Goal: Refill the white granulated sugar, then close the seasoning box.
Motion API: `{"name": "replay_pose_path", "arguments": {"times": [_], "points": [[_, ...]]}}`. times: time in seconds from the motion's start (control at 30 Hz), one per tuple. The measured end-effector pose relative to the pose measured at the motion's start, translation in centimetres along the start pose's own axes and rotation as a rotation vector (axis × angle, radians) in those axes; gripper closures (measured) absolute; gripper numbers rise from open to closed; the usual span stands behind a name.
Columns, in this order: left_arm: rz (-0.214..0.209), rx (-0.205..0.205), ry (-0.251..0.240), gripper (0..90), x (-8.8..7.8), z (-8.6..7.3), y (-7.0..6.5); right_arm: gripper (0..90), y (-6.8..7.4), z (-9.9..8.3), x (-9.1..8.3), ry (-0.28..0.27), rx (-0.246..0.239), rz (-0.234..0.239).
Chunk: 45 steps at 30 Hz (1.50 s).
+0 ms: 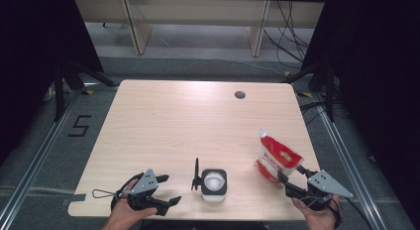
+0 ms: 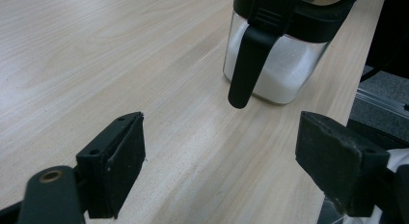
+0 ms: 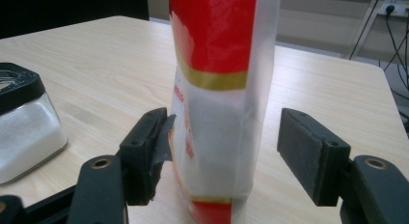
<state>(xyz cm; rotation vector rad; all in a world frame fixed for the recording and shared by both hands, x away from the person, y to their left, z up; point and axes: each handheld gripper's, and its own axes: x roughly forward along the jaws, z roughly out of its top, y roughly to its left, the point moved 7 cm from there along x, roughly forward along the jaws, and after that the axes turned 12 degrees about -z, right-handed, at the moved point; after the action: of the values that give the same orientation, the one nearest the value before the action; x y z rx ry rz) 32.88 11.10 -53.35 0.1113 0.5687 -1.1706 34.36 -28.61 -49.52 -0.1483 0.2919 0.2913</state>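
Red-white pouch [image 3: 217,103] | upright between open right gripper [image 3: 224,151] jaws

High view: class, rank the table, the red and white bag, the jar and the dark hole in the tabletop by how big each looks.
1. Table
2. Bag
3. Jar, close to the bag
4. Hole
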Motion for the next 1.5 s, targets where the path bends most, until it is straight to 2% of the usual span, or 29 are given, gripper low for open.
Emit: {"name": "replay_pose_path", "arguments": {"times": [0.03,0.07,0.1,0.13,0.17,0.23,0.27,0.33,0.4,0.47,0.5,0.53,0.57,0.67,0.8,0.87,0.9,0.93,0.97,1.0,1.07,1.13,1.17,1.2,1.27,1.3,1.37,1.43,1.5], "points": [[0.0,0.007,0.005,17.4,-0.2,0.1,0.0,34.6,0.1,-0.1,-0.2,0.004,0.033,-0.006],[0.002,0.003,0.002,17.4,-0.3,0.1,-0.1,34.0,0.3,-0.2,-0.3,0.009,0.051,0.016],[-0.001,0.0,-0.003,17.4,-0.3,0.1,-0.1,33.8,0.3,-0.4,-0.6,0.028,0.049,-0.014],[-0.001,-0.006,-0.011,17.4,-0.3,0.2,-0.2,33.5,0.2,-0.3,-0.6,-0.001,0.035,-0.025],[-0.004,-0.009,-0.012,17.4,-0.4,0.2,-0.2,33.1,0.3,-0.4,-0.9,0.017,0.055,-0.02],[-0.006,0.008,-0.014,17.4,-0.6,0.5,-0.2,31.4,0.2,-0.5,-1.2,0.019,0.035,-0.034],[-0.01,-0.002,-0.028,17.4,-0.6,0.6,-0.3,31.1,0.2,-0.5,-1.2,0.007,0.048,-0.038],[-0.003,-0.018,-0.042,17.4,-0.7,0.8,-0.4,30.3,0.1,-0.7,-1.6,0.01,0.025,-0.06],[-0.008,0.018,-0.037,17.4,-1.0,0.9,-0.2,29.6,0.1,-1.0,-2.0,0.019,0.028,-0.066],[-0.002,0.011,-0.039,17.8,-1.0,0.9,-0.2,27.3,0.2,-1.3,-2.5,0.05,0.032,-0.072],[-0.003,0.01,-0.037,18.1,-0.9,0.9,-0.2,27.1,0.4,-1.3,-2.6,0.034,0.048,-0.066],[0.004,-0.021,-0.034,18.5,-0.9,0.7,-0.3,27.0,0.4,-1.3,-2.8,0.032,0.052,-0.07],[0.005,-0.015,-0.024,18.9,-0.9,0.7,-0.2,26.5,0.4,-1.3,-2.8,0.017,0.042,-0.07],[0.008,-0.007,-0.02,19.7,-0.9,0.7,-0.3,25.7,0.9,-1.6,-3.4,0.054,0.048,-0.046],[0.009,0.008,-0.018,20.3,-1.1,0.9,-0.2,24.9,1.6,-1.7,-3.8,0.053,0.034,-0.032],[0.026,-0.029,-0.033,21.2,-1.1,1.0,-0.3,24.6,2.1,-1.9,-3.9,0.061,0.05,-0.006],[0.022,-0.008,-0.023,21.8,-1.2,1.0,-0.1,24.5,2.2,-1.9,-4.1,0.072,0.058,-0.012],[0.022,-0.014,-0.027,22.0,-1.2,1.0,-0.2,24.4,2.1,-1.9,-4.0,0.057,0.012,-0.013],[0.024,-0.013,-0.02,22.2,-1.2,1.0,-0.2,24.4,2.3,-1.9,-4.0,0.065,0.036,-0.014],[0.025,-0.014,-0.019,22.7,-1.2,1.0,-0.2,24.4,2.4,-1.8,-3.9,0.053,0.028,-0.016],[0.021,-0.033,-0.03,25.9,-1.1,1.0,-0.4,24.4,2.7,-1.9,-4.0,0.069,0.028,0.002],[0.008,0.002,-0.027,29.6,-1.2,1.2,-0.3,24.4,2.7,-1.9,-4.0,0.066,0.019,-0.008],[0.008,-0.014,-0.033,32.6,-1.2,1.3,-0.5,24.4,2.9,-1.9,-4.0,0.069,0.029,0.001],[0.019,-0.001,-0.043,35.0,-1.4,1.5,-0.5,24.4,2.8,-1.9,-3.9,0.064,0.008,0.001],[0.016,0.025,-0.052,42.7,-1.7,1.7,-0.5,24.5,2.8,-1.8,-3.7,0.047,-0.008,-0.006],[0.019,0.014,-0.076,46.4,-1.7,1.8,-0.6,24.5,3.2,-1.9,-3.9,0.077,0.033,0.013],[0.028,0.011,-0.087,56.9,-2.0,1.8,-0.7,24.6,3.4,-1.9,-3.8,0.073,0.016,0.022],[0.035,0.01,-0.127,66.8,-2.2,2.2,-0.6,24.9,3.6,-1.9,-3.7,0.078,0.006,0.026],[0.053,0.034,-0.137,75.1,-2.4,2.5,-0.7,25.3,3.8,-1.9,-3.7,0.084,-0.004,0.034]]}}
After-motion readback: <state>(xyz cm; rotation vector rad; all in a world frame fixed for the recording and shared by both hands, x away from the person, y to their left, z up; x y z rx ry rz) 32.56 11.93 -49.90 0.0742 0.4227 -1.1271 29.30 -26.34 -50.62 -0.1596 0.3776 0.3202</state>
